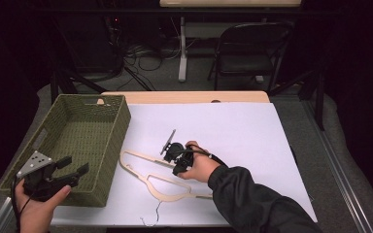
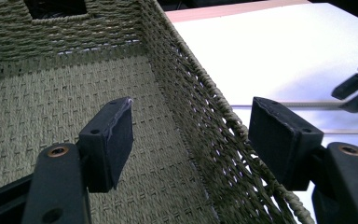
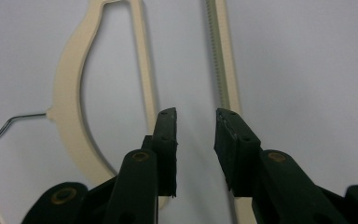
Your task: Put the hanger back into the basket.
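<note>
**Jaws apart on both sides, hanger flat on the sheet**

Nearest me, at the bottom left of the high view, I have the left gripper (image 1: 76, 166) raised at the near right corner of the green woven basket (image 1: 121, 127). Its jaws stand wide apart, one inside the basket and one outside, with the right wall running between them. I read that as lining up to take hold of the wall, though nothing is pinched yet.

Further right, my right gripper (image 3: 195, 120) points down at the cream wooden hanger (image 1: 148, 177), which lies flat on the white sheet (image 1: 243, 126) just beside the basket, wire hook (image 1: 152, 218) toward the near edge. The jaws are parted and empty above the sheet between the hanger's body and its notched bar (image 3: 223, 56). Probably I'm set to grip the hanger and move it into the basket.
</note>
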{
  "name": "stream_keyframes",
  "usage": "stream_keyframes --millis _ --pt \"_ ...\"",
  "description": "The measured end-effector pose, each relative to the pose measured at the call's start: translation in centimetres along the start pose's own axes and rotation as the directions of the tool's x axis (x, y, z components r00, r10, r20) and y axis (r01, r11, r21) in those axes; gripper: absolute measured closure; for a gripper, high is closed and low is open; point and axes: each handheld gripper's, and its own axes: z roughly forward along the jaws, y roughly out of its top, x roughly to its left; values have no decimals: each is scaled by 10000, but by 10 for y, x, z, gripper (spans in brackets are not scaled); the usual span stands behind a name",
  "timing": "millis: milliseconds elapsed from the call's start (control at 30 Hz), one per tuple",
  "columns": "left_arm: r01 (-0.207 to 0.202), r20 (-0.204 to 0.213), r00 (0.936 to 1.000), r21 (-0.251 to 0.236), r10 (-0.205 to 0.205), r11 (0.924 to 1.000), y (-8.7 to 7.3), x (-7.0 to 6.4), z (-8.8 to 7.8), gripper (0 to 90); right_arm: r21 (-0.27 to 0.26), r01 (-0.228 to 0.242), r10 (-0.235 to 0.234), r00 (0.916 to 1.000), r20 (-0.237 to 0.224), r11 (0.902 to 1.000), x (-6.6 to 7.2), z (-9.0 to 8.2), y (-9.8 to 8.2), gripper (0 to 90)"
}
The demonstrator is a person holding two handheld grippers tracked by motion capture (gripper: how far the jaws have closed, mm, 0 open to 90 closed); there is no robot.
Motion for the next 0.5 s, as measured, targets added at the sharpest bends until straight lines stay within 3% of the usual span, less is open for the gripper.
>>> stream_keyframes --millis 367,500 --pt "14 6 10000 -10 -14 10000 0 0 0 310 -60 -427 429 9984 365 9991 -24 15 1 633" --pt "-21 10 10000 22 21 10000 0 0 0 310 98 -581 578 9981 214 9983 -30 20 0 633"
